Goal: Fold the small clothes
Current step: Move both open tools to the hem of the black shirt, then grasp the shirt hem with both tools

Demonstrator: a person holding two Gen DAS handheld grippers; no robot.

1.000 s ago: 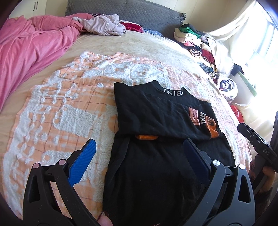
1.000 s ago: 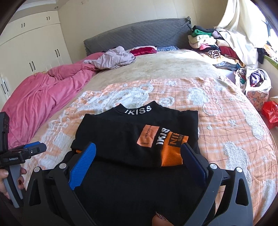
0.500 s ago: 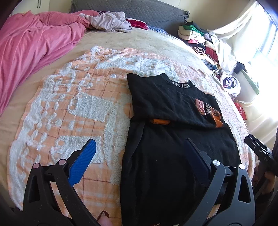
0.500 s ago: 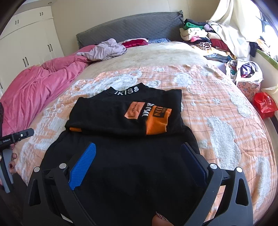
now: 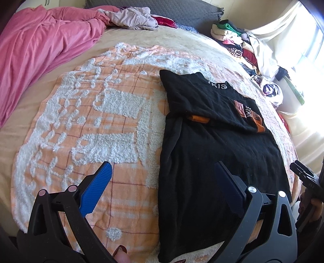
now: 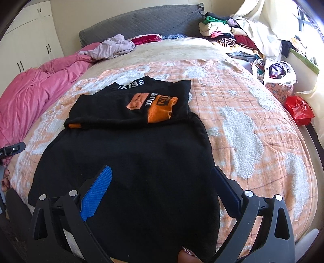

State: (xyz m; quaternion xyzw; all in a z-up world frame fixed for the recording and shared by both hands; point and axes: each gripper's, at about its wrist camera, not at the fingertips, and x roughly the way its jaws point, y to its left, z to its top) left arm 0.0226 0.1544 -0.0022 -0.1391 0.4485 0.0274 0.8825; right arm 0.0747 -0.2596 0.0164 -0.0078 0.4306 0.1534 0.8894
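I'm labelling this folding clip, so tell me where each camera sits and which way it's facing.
Left wrist: rides the left gripper, open above the orange-and-white blanket, facing the grey headboard; the black sweater lies right of centre; a fingertip shows at the bottom edge, the right gripper at far right.
Right wrist: rides the right gripper, open over the sweater's hem, facing the same way; the left gripper's tip at far left.
Shared: sweater, blanket, pink duvet, headboard, clothes pile.
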